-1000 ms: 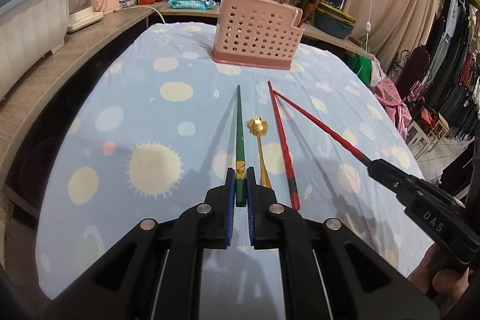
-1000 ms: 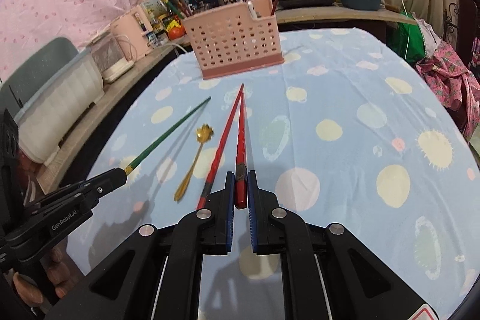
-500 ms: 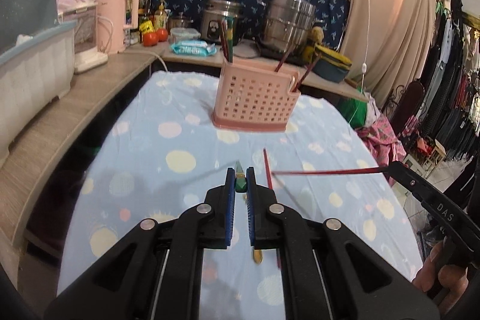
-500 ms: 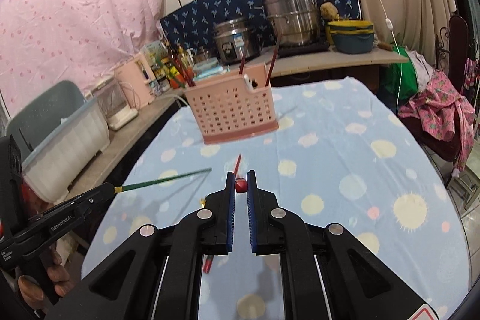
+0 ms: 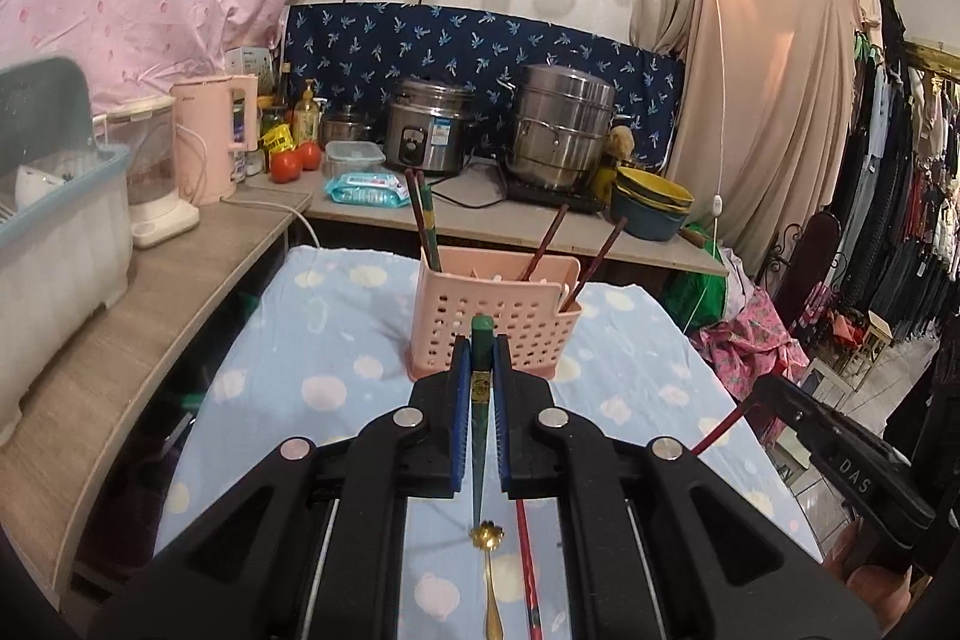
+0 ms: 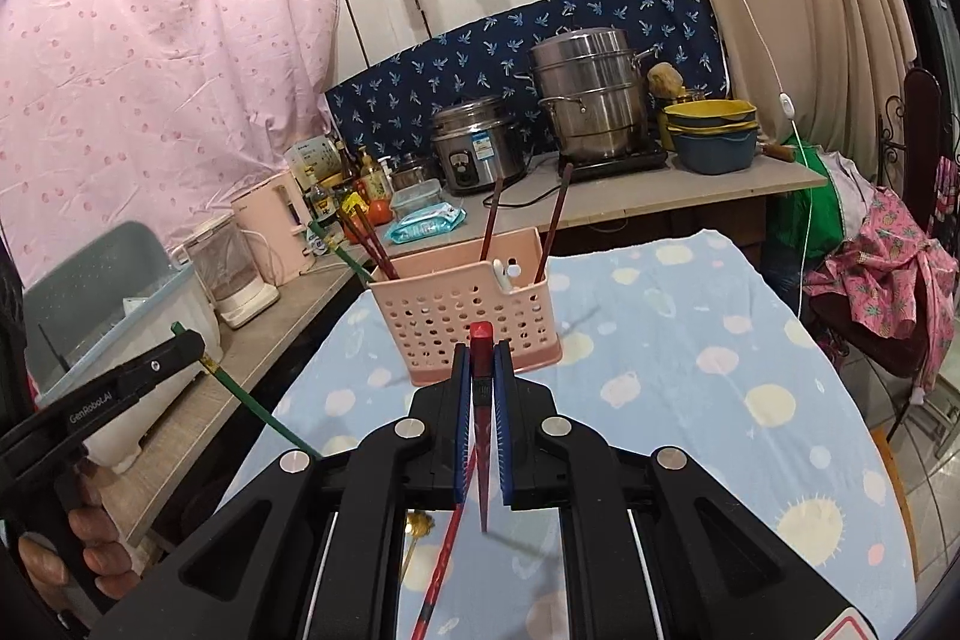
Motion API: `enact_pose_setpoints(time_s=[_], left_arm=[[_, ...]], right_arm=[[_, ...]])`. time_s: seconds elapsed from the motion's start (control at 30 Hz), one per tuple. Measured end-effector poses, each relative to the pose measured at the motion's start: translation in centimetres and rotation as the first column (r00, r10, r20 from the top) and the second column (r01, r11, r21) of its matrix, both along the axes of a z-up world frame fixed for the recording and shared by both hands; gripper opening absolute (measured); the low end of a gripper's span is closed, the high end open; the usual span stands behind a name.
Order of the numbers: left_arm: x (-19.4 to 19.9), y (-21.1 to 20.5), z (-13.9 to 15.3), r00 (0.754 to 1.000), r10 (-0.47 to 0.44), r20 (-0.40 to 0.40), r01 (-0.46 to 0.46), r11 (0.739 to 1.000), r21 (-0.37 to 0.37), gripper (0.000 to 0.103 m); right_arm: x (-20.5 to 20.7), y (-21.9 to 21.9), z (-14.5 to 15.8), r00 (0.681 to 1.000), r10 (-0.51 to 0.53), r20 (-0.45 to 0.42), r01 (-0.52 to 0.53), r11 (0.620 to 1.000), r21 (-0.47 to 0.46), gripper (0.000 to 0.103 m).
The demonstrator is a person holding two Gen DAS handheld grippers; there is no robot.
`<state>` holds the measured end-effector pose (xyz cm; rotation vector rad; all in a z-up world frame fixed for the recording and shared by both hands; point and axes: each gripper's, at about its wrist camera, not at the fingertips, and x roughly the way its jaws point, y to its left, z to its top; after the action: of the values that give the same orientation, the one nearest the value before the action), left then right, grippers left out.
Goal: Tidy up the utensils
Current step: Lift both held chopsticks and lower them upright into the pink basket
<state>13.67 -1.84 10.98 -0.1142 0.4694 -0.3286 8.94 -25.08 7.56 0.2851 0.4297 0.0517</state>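
My left gripper (image 5: 481,358) is shut on a green chopstick (image 5: 480,436), held upright with its tip pointing down above the table. It also shows in the right wrist view (image 6: 264,412). My right gripper (image 6: 481,358) is shut on a red chopstick (image 6: 482,436), likewise tip down. A pink perforated utensil basket (image 5: 495,319) stands ahead on the spotted blue tablecloth (image 5: 324,340) and holds several chopsticks. A gold spoon (image 5: 489,574) and another red chopstick (image 5: 528,568) lie on the cloth below the grippers.
A wooden counter (image 5: 120,316) runs along the left with a dish box (image 5: 54,232), blender and pink kettle (image 5: 210,136). Behind the basket are a rice cooker (image 5: 423,130), steel pots (image 5: 561,130) and bowls (image 5: 651,205). Clothes hang at the right.
Both grippers have lifted their chopsticks off the cloth and swung them from lying flat to hanging tip down. The views now look level at the basket.
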Motion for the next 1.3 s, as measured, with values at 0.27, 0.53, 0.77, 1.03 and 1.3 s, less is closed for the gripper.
enact_pose_setpoints(time_s=[0.27, 0.53, 0.77, 1.03, 1.3], left_arm=[[2.2, -0.9, 2.1, 0.999, 0.013, 0.053, -0.013, 1.000, 0.001, 0.007], [4.6, -1.4, 5.9, 0.991, 0.022, 0.129, -0.020, 1.000, -0.018, 0.007], [6.7, -2.0, 9.5, 0.979, 0.036, 0.199, -0.028, 0.999, -0.041, 0.007], [10.0, -3.2, 12.7, 0.962, 0.060, 0.266, -0.051, 0.998, -0.041, 0.007], [14.2, -4.1, 13.1, 0.956, 0.071, 0.285, -0.067, 0.997, -0.025, 0.007]], right_arm=[[1.9, -0.1, 0.9, 1.000, 0.011, 0.013, -0.010, 1.000, -0.005, 0.008], [4.8, -0.6, 4.4, 0.997, 0.025, 0.077, -0.026, 1.000, 0.009, 0.008], [8.2, -1.5, 7.9, 0.988, 0.008, 0.152, -0.011, 1.000, 0.018, 0.008], [12.3, -1.9, 10.8, 0.978, -0.014, 0.207, 0.010, 1.000, 0.023, 0.008], [17.1, -2.2, 12.5, 0.966, -0.020, 0.259, 0.008, 0.999, 0.048, 0.008]])
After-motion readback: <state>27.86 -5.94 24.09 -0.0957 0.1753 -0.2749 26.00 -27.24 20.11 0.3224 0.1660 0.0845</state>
